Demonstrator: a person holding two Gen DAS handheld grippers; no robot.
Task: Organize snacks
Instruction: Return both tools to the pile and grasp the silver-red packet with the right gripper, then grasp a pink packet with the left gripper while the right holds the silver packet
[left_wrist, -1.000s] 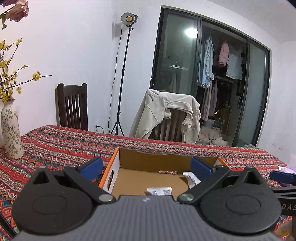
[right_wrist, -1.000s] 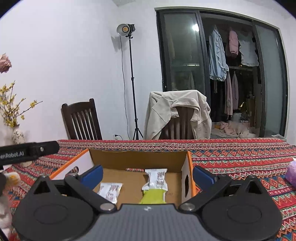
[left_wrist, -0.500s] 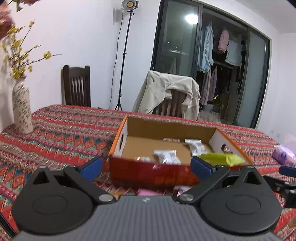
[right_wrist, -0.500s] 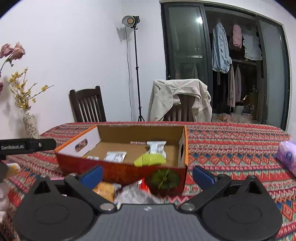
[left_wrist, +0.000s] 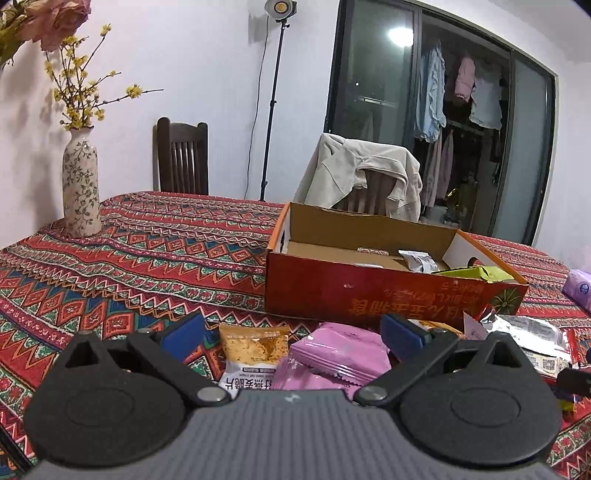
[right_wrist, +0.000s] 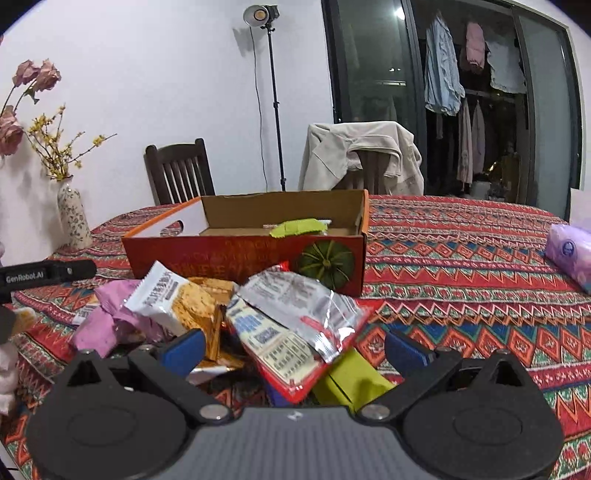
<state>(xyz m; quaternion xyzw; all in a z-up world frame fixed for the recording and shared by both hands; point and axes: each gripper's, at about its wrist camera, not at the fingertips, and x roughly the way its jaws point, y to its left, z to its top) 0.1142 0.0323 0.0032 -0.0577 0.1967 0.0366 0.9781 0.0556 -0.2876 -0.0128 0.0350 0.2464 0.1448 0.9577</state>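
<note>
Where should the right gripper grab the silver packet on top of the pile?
Right gripper, open, should take the silver packet by its near crimped edge, coming in low from the front. That edge overhangs the pile toward the gripper and lies flat and thin, so the jaws can probably close across it.

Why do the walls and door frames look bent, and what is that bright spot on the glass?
Left wrist view: fisheye lens bows the glass door frame; the bright spot is a light reflected in it. Right wrist view: same curving, dark corners, studio lamp glowing, silver wrapper glinting.

Both grippers now back from the box (left_wrist: 369, 291), loose snack packets (right_wrist: 295, 314) newly in view.
</note>
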